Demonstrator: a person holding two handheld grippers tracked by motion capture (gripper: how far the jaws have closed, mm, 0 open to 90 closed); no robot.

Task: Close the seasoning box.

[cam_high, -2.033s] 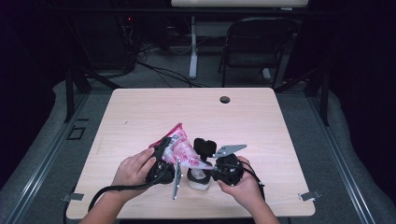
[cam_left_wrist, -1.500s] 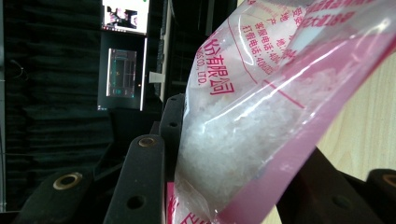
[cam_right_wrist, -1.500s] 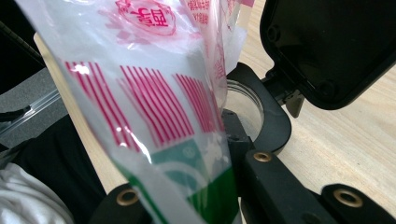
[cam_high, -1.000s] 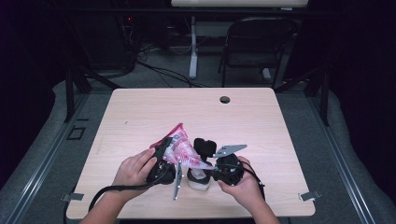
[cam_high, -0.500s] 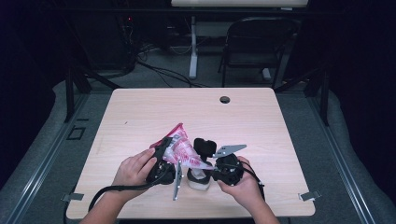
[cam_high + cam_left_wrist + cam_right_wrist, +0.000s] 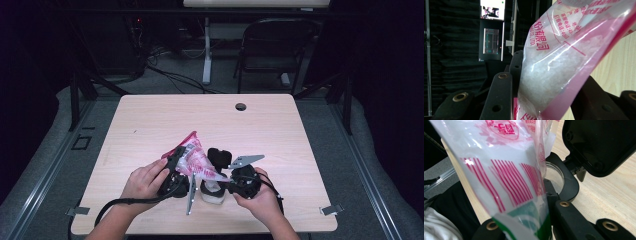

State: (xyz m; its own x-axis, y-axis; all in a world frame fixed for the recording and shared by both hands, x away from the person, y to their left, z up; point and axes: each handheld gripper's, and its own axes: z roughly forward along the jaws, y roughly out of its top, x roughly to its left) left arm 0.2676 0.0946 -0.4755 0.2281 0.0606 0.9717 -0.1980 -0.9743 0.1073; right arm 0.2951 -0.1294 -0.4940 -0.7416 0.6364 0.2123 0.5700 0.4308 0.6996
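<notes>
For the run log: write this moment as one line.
left claw: shut on bag | right claw: shut on bag | bag: pink-printed, white granules, held over jar | jar: lid open | table

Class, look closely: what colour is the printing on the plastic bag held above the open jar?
Pink-red print on the clear bag, with some green near the bottom; clearest in the right gripper view.

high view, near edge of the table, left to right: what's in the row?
Person's left hand → left hand-held gripper → pink-and-clear bag of white granules → white jar with black flip lid → right hand-held gripper → metal bracket at the table edge.
</notes>
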